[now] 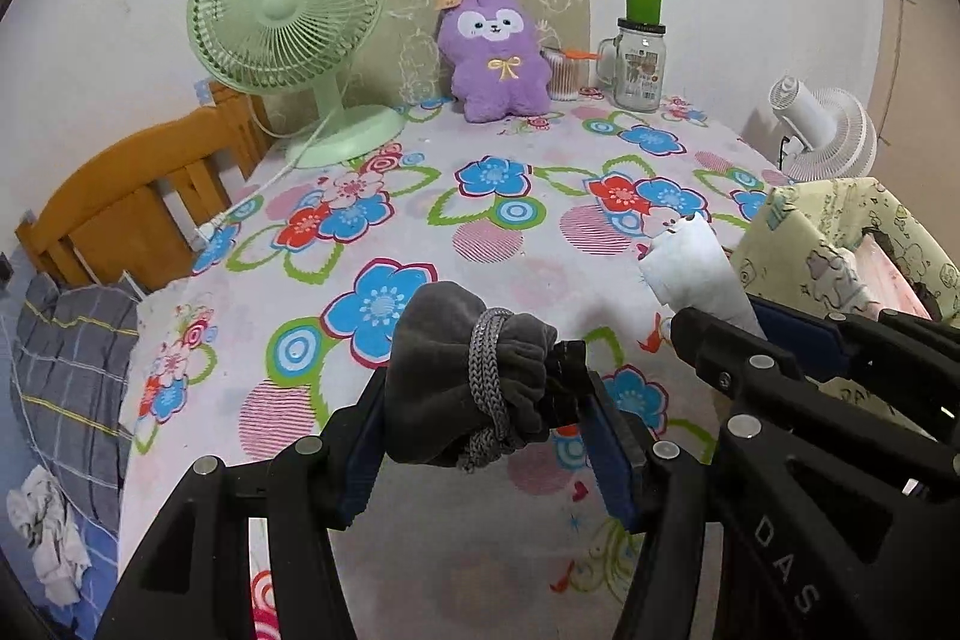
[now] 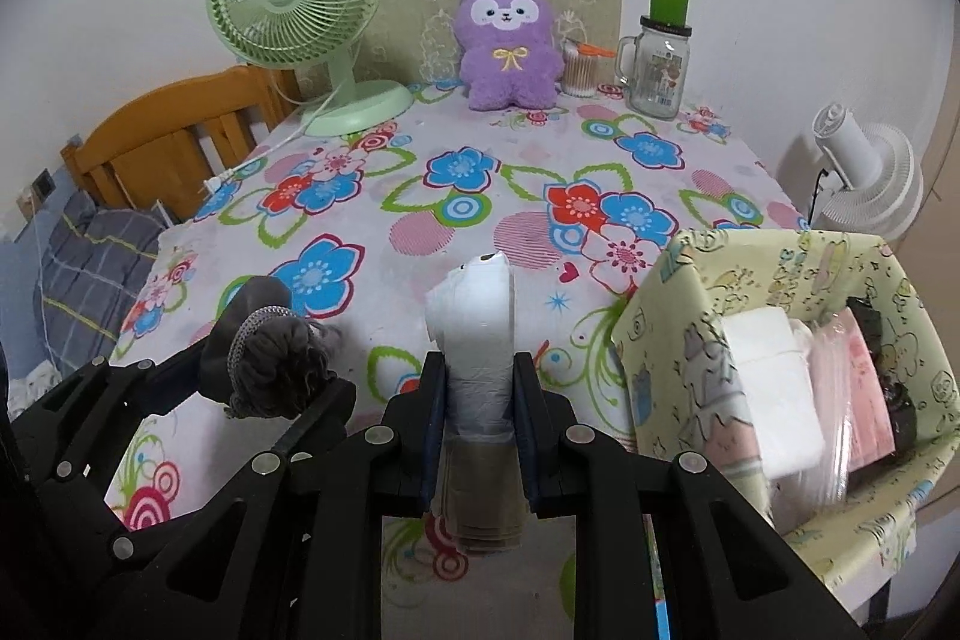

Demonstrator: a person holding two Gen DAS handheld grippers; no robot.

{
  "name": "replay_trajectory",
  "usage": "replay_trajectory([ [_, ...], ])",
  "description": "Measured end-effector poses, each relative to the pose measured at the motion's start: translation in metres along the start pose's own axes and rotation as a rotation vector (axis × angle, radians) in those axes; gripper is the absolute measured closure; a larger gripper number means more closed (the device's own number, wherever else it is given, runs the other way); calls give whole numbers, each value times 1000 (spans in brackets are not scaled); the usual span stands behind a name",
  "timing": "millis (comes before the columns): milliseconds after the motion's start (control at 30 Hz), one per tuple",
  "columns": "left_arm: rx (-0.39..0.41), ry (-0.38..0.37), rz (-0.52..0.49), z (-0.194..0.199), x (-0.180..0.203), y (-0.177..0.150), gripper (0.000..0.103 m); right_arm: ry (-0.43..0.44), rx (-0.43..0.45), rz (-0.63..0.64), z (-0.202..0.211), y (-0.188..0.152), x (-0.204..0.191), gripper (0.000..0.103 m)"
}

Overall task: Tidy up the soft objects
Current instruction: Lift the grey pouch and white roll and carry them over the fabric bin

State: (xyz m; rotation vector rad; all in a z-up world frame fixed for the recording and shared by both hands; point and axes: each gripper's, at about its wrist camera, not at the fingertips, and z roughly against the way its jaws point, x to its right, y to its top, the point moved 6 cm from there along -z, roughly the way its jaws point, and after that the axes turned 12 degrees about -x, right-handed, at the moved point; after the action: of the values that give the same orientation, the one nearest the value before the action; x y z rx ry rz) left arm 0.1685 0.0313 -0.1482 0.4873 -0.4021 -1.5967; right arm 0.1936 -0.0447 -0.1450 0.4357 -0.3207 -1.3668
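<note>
So your left gripper (image 1: 480, 400) was clamped on a grey drawstring pouch (image 1: 462, 370), the blue pads pressing its sides, with a grey cord (image 1: 489, 382) wound around its gathered neck. The pouch was off the table, hanging over the flowered tablecloth (image 1: 420, 244) near the front edge.

Your right gripper (image 2: 477, 418) was pinching a white roll of thin plastic bags (image 2: 474, 328), jaws squeezed tight on its lower half, the top sticking up past the fingers. Underneath the pads there was something brownish, maybe a cardboard core, but honestly that bit was too blurry to call.

Both grippers sat side by side; in the right wrist view you could see the pouch just left of the roll.

To your right was a pale yellow cartoon-print box (image 2: 672, 328), open at the top, right at the table's edge. Inside it: a white folded packet (image 2: 774, 400), a pink packet (image 2: 858, 388) beside that, and something dark (image 2: 882, 340) at the far side.

At the back of the table, against the wall: a green desk fan (image 1: 288, 10), a purple plush toy (image 1: 495, 52), a cotton swab tub (image 1: 567, 73) and a glass mug jar (image 1: 639, 64). A white fan (image 1: 828, 130) stood off the right side, and a wooden chair (image 1: 138, 202) on the left.
</note>
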Motion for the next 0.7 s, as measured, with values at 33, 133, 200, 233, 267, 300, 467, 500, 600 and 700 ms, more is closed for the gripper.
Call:
replay_trajectory([
  [33,4,0,1,3,1,-1,41,-1,3,1,2,-1,0,79],
  [133,12,3,0,12,5,-6,41,-2,19,4,13,-8,1,79],
  [200,20,10,-10,19,8,-9,41,-2,24,8,19,-11,2,79],
  [233,23,10,-13,23,8,-10,41,-2,28,10,23,-13,2,79],
  [267,28,12,-17,27,10,-11,41,-2,33,8,27,-15,3,79],
  [300,31,13,-20,30,11,-12,41,-1,38,7,31,-17,3,79],
  [467,55,13,-34,49,19,-15,41,-8,66,15,52,-24,7,79],
  [500,60,12,-35,53,21,-15,41,-10,71,15,57,-25,8,79],
  [600,69,11,-40,63,26,-17,41,-12,81,9,67,-29,12,79],
  [700,79,10,-48,71,33,-19,41,-18,87,3,76,-33,17,79],
])
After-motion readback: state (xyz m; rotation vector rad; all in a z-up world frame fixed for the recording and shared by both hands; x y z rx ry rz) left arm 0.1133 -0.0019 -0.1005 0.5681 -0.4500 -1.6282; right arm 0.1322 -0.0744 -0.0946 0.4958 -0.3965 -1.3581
